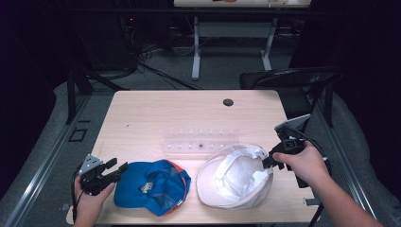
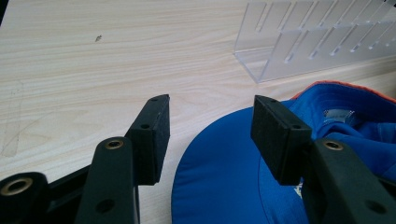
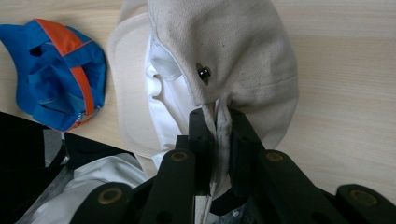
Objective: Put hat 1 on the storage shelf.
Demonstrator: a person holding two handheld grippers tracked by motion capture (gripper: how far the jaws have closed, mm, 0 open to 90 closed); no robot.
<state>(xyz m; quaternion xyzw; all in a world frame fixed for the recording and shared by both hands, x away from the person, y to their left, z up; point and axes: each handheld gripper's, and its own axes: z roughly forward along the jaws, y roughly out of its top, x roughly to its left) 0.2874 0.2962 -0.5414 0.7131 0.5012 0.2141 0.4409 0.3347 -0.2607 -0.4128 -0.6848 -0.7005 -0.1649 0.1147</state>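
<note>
A blue cap with orange trim [image 1: 151, 187] lies upside down near the table's front left. My left gripper [image 1: 119, 165] stands open just left of it. In the left gripper view the blue cap's brim [image 2: 233, 177] runs under the gap of that gripper [image 2: 210, 105], and nothing is pinched. A white cap [image 1: 234, 175] lies upside down at the front right. My right gripper [image 1: 266, 162] is shut on its right edge. The right gripper view shows that gripper [image 3: 217, 119] clamping the white cap's fabric [image 3: 233, 56] just below a dark snap, with the blue cap [image 3: 56, 70] farther off.
A clear acrylic slotted rack [image 1: 201, 141] stands mid-table behind the caps, close ahead in the left gripper view [image 2: 317, 42]. A dark cable hole [image 1: 228, 102] sits near the wooden table's [image 1: 156, 113] far edge. A black chair [image 1: 288, 80] stands off the far right corner.
</note>
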